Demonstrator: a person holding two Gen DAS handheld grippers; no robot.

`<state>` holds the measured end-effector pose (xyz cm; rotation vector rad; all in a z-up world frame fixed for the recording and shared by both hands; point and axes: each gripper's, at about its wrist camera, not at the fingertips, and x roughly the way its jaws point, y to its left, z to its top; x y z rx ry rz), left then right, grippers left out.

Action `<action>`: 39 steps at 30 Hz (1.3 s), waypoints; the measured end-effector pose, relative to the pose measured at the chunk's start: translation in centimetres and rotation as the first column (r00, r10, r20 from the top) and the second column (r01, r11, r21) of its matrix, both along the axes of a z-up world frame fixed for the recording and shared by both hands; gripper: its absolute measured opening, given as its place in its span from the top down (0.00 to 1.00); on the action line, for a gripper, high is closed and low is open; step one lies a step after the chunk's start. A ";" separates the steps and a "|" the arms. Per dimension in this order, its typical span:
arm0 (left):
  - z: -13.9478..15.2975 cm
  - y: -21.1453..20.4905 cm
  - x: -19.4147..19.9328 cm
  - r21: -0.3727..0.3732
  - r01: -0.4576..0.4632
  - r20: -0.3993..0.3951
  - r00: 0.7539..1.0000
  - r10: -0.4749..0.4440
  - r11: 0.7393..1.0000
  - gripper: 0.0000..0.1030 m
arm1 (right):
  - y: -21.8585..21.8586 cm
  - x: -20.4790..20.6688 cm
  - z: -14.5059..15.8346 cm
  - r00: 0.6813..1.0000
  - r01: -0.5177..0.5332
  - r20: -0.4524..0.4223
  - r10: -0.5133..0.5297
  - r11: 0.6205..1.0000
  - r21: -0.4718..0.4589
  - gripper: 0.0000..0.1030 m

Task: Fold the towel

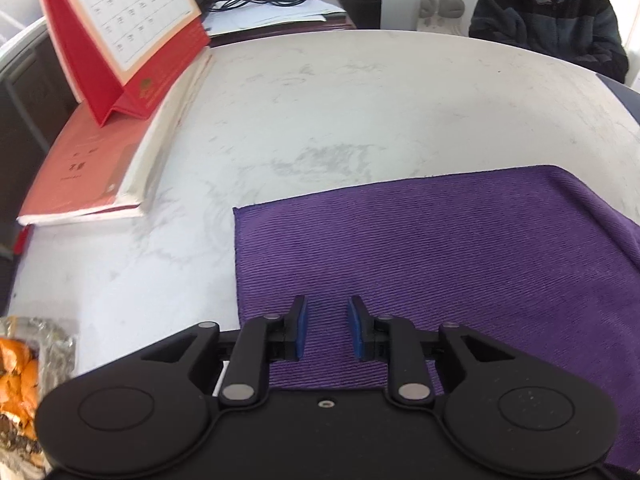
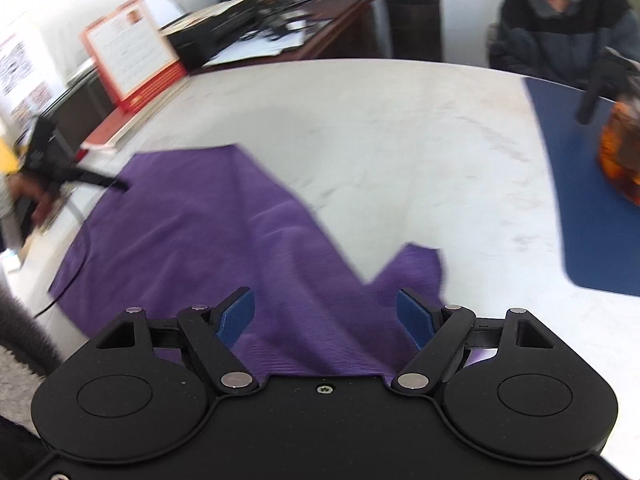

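Far left, a red desk calendar [image 1: 120,32] stands on a red-covered book [image 1: 84,164] at the edge of the white marbled counter [image 1: 360,100]; nearer the onlooker, a clear wrapper holding orange peel [image 1: 24,364] lies at the counter's rim. The left gripper [image 1: 328,330] hovers just above the near left part of the purple towel [image 1: 440,248], its blue pads a narrow gap apart with only flat cloth showing between them, nothing pinched. In the right wrist view this gripper [image 2: 116,184] appears at the towel's left edge, held in a hand [image 2: 30,200]. The towel [image 2: 192,240] lies spread on the counter [image 2: 400,140], its far edge running diagonally and one corner flap [image 2: 416,268] jutting out on the right. The right gripper [image 2: 325,314] hangs over the towel's near right portion, jaws wide, empty; the picture is motion-blurred. Further right, a blue mat [image 2: 580,200] carries an amber jar [image 2: 620,152]. A seated person in a dark jacket [image 2: 568,28] occupies the far right.
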<state>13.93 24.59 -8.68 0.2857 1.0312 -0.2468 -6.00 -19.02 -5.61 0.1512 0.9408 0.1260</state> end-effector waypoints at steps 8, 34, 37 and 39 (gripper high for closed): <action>3.7 -2.4 -4.1 -0.115 0.042 0.088 0.996 -0.032 0.992 0.81 | -2.2 0.7 -1.1 0.999 -0.034 -0.041 0.033 0.998 -0.044 0.40; -1.3 -11.2 -6.5 -0.114 0.281 -0.010 0.959 -0.284 0.953 0.79 | -0.7 1.2 -3.4 0.971 -0.207 -0.133 0.197 0.976 -0.065 0.67; -1.2 -11.0 -6.9 -0.113 0.280 -0.005 0.959 -0.282 0.953 0.75 | -0.4 1.2 -3.6 0.968 -0.223 -0.135 0.214 0.973 -0.060 0.79; -1.1 -10.9 -6.9 -0.109 0.277 -0.001 0.960 -0.278 0.955 0.72 | -0.2 1.3 -3.6 0.964 -0.236 -0.137 0.227 0.970 -0.055 0.86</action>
